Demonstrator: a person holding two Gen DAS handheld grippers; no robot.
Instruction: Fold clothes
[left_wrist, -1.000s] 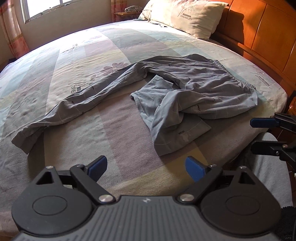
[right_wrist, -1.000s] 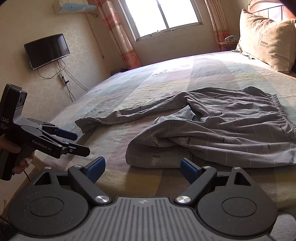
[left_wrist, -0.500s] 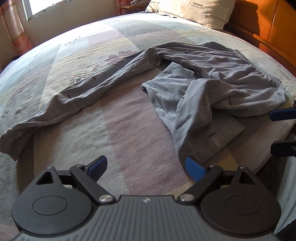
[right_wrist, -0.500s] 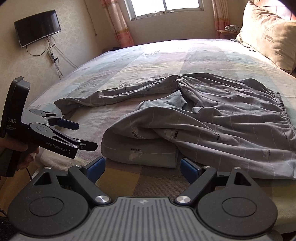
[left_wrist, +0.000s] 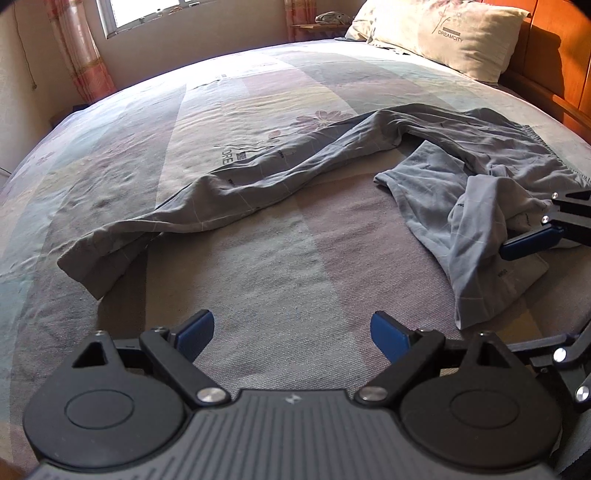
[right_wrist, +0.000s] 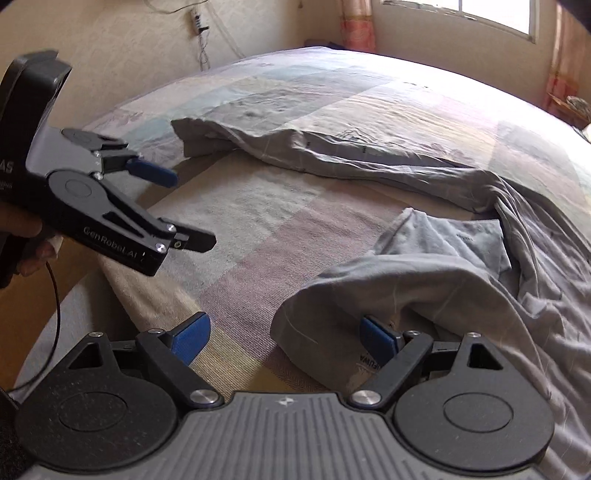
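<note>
Grey trousers (left_wrist: 280, 184) lie crumpled on the bed (left_wrist: 258, 280). One leg stretches left to a cuff (left_wrist: 92, 258); the other is bunched at the right (left_wrist: 480, 236). My left gripper (left_wrist: 291, 332) hangs open over bare sheet, short of the stretched leg. In the right wrist view my right gripper (right_wrist: 284, 332) is open and low at the bunched leg's hem (right_wrist: 314, 325), which lies between its fingers, with cloth draped at the right pad (right_wrist: 375, 338). The left gripper (right_wrist: 184, 210) shows there, open, above the bed's corner. One right finger (left_wrist: 528, 243) pokes in over the bunched leg.
A pillow (left_wrist: 443, 37) leans on the wooden headboard (left_wrist: 554, 55) at the far right. A window (left_wrist: 140, 11) and curtain (left_wrist: 77, 48) stand beyond the bed. The bed's near edge (right_wrist: 122, 291) drops off at the left. A hand (right_wrist: 29, 240) holds the left tool.
Both grippers have moved in over the bed. The right one has dropped onto the bunched leg's hem and turned left. The left view now faces the stretched leg. Both stayed open.
</note>
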